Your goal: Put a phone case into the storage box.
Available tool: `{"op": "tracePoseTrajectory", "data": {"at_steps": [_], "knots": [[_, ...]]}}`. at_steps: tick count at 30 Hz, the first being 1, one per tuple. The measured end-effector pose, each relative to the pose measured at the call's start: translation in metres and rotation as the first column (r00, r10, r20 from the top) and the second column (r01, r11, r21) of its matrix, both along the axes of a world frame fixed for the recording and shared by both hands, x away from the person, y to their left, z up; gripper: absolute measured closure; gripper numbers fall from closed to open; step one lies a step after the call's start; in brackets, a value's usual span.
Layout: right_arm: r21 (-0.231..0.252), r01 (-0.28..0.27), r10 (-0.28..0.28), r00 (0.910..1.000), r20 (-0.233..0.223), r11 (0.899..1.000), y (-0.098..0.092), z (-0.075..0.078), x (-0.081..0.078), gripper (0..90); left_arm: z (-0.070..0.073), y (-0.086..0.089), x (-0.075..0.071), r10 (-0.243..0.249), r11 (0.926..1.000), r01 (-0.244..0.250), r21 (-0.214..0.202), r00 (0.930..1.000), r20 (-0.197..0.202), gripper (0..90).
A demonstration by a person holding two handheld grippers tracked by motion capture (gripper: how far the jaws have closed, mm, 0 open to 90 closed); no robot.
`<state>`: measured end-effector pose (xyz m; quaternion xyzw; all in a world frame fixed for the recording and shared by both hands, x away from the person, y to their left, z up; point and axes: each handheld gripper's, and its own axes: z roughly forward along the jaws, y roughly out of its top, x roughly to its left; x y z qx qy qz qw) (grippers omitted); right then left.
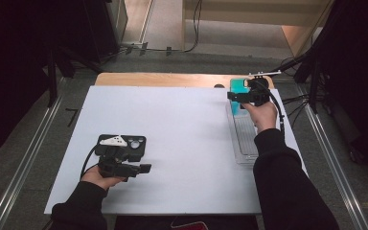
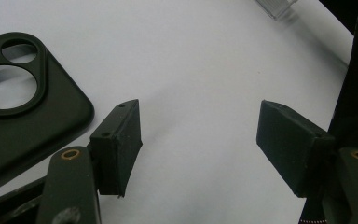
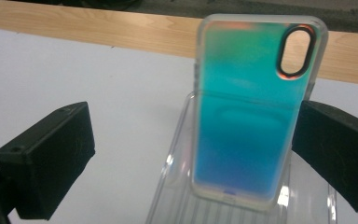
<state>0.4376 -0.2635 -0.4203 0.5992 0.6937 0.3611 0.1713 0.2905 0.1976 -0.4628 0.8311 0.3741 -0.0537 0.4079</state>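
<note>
While the right gripper hangs w/ jaws spread wide, nothing pinched, the teal phone case stands upright at the far end of the clear tray, btwn the jaws. Left gripper sits part-open & empty on the white table, just beside a dark phone case.

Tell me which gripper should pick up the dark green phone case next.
Left. The left gripper is open right beside the dark green phone case; the right gripper is across the table at the clear rack.
</note>
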Motion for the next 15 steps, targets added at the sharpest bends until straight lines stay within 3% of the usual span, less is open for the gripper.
{"op": "tracePoseTrajectory", "data": {"at_steps": [5, 9, 15], "knots": [[0.013, -0.064, 0.064, 0.9979, 0.014, 0.998, 0.01, 0.009, -0.019, 0.0, 0.001, 0.001, 0.001, 0.008, 1.0, -0.008, 0.001, 1.0, -0.005, 31.0], [0.033, -0.144, 0.144, 0.9895, 0.012, 0.989, 0.02, 0.013, -0.036, 0.0, 0.001, 0.002, 0.001, 0.011, 0.9999, -0.011, 0.008, 0.9999, -0.006, 31.0], [0.061, -0.207, 0.206, 0.9781, 0.028, 0.976, 0.029, 0.011, -0.055, 0.0, 0.003, 0.002, 0.003, 0.009, 0.9999, -0.009, 0.011, 0.9999, -0.011, 31.0]]}}
